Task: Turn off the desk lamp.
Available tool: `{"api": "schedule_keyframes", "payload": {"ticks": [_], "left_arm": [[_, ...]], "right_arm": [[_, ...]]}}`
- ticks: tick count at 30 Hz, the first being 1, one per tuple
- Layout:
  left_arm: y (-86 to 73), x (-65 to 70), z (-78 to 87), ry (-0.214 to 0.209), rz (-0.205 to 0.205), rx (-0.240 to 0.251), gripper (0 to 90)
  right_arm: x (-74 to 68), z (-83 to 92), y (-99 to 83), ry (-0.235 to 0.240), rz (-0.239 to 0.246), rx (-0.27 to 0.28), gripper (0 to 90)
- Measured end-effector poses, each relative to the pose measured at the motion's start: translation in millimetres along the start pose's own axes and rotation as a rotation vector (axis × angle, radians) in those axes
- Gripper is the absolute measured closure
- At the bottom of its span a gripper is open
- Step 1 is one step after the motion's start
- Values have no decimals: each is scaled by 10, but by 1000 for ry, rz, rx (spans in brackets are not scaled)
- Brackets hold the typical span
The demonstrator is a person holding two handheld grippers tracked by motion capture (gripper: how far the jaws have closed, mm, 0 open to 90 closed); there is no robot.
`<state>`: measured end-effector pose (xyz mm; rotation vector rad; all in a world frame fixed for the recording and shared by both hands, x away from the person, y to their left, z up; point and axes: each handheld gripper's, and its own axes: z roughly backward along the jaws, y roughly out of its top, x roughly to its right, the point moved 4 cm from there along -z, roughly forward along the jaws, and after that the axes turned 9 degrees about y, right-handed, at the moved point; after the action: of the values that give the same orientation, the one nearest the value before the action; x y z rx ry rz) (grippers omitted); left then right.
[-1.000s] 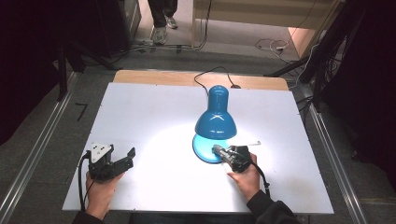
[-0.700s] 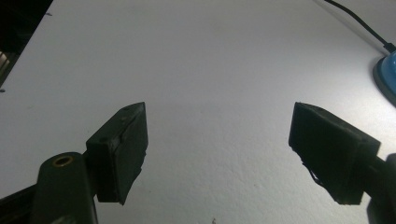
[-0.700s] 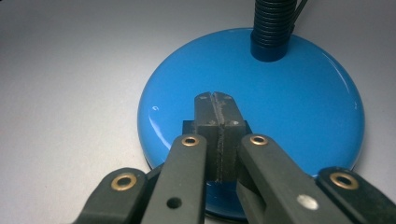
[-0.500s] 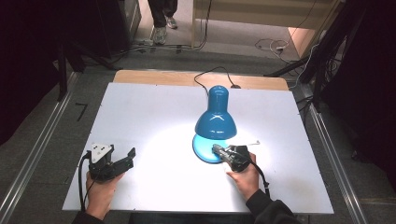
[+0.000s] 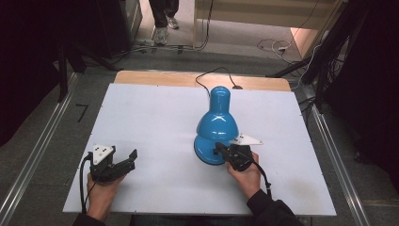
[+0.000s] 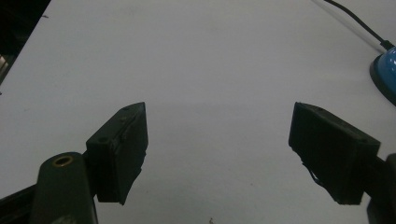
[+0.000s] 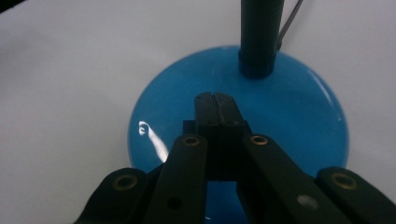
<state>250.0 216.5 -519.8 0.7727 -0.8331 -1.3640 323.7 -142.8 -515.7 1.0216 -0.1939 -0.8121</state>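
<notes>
A glossy blue metal desk lamp [image 5: 217, 123] with a round flat base and a bell-shaped shade stands on a white rectangular table top [image 5: 150, 113], a little right of the table's middle. Its thin black power cord [image 5: 211, 75] runs from the back of the lamp toward the far edge of the table.

The right gripper [image 5: 219, 149], black and held in the person's right hand [image 5: 244, 176], sits at the near side of the lamp, its tips over the near rim of the lamp's round base. In the right gripper view, the two jaws of this gripper [image 7: 214, 99] are pressed together with nothing between them, and their closed tips lie above the shiny blue base disc [image 7: 299, 112], in front of the dark upright stem [image 7: 259, 32]. Whether the tips touch the base cannot be told.

The left gripper [image 5: 131, 158], in the person's left hand [image 5: 101, 190], rests well to the left of the lamp, near the table's front edge. In the left gripper view, this gripper [image 6: 217, 144] has its jaws spread wide over bare table, with the lamp's base edge far off to the right.
</notes>
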Motion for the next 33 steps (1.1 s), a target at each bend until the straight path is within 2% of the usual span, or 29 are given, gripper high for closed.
{"api": "schedule_keyframes", "payload": {"ticks": [3,7,13,25,33], "left_arm": [[-2,2,-2,-3,0,-2,200],[0,-1,4,0,1,0,200],[-2,2,0,-2,-1,-2,200],[-4,1,-2,-5,1,-4,200],[-5,1,-1,-6,3,-4,200]], "right_arm": [[32,32,26,3,-22,16,882],[56,69,40,5,-27,28,868],[79,114,58,22,-43,37,717],[147,158,66,11,-55,24,389],[199,169,44,-2,-58,-2,268]]}}
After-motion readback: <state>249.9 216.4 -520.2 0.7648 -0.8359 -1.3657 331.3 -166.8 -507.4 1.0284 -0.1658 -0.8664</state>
